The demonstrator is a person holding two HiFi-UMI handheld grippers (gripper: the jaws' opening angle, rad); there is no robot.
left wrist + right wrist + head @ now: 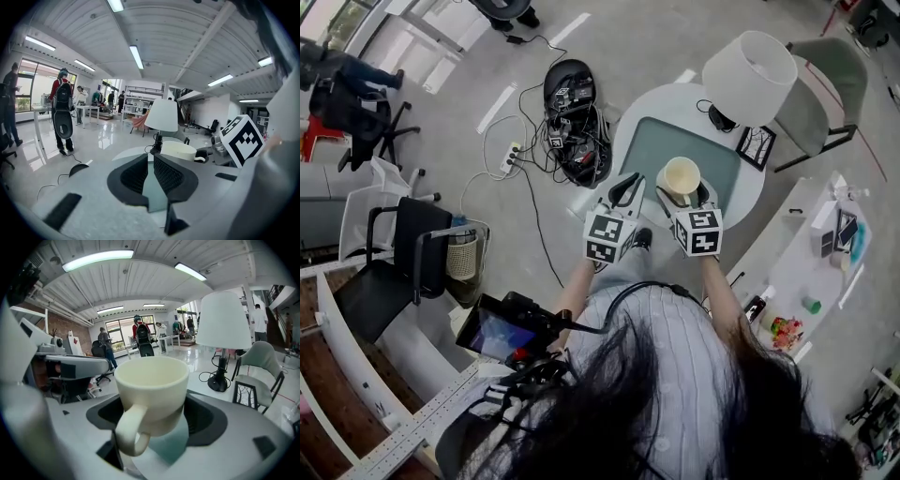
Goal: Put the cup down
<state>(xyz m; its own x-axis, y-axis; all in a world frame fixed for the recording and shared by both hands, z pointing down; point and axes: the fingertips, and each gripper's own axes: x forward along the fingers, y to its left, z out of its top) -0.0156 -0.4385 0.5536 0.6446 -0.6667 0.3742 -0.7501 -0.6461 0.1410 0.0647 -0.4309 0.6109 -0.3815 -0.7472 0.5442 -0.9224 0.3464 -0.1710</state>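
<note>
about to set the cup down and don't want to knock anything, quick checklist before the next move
1. Cup gripped in the right claw: ok, jaws shut on its sides.
2. Cup upright: ok.
3. Green mat bare around the cup: ok.
4. Lamp and picture frame apart from the cup: ok.
5. Left claw empty and shut, beside the cup: ok.
6. Gap between the cup's base and the mat: cannot tell.
</note>
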